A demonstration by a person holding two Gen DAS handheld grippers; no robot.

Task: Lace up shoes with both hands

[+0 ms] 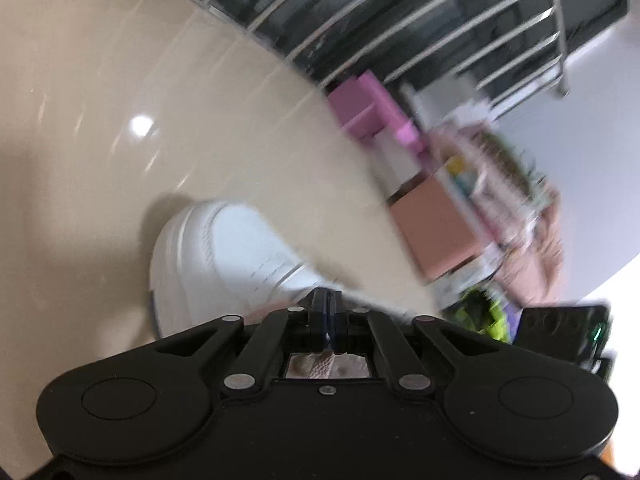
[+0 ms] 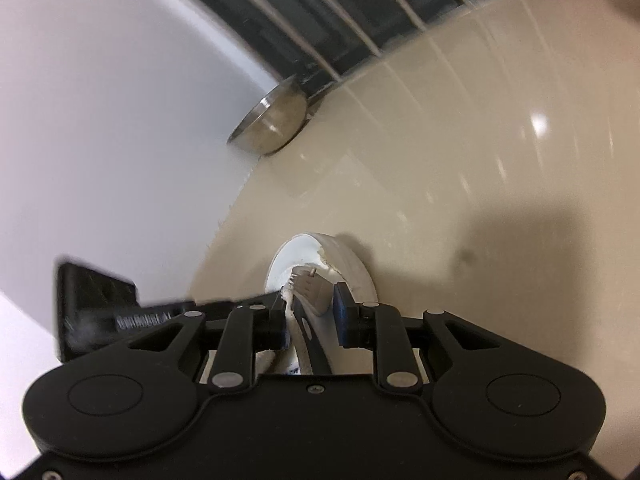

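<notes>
Left gripper [image 1: 328, 300]: I see my jaws pressed together, the lace [image 1: 376, 304] running off from their tips.
Right gripper [image 2: 312, 316]: my jaws are apart, straddling the laces [image 2: 300, 332].
Shoe [image 1: 224, 256]: white, on the cream floor [image 1: 160, 80], just ahead.

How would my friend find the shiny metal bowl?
Look along the beige floor to where the white wall meets the dark railing. The metal bowl sits in that corner, tipped against the wall. It is the only round, silvery thing there.

Shoe heel: the white shoe [image 1: 224, 256] runs under the left tongs [image 1: 327, 300], lower centre.
Clutter: the boxes [image 1: 436, 232] at right are blurred.
Bowl: the metal bowl [image 2: 272, 124] is smeared, upper centre.
</notes>
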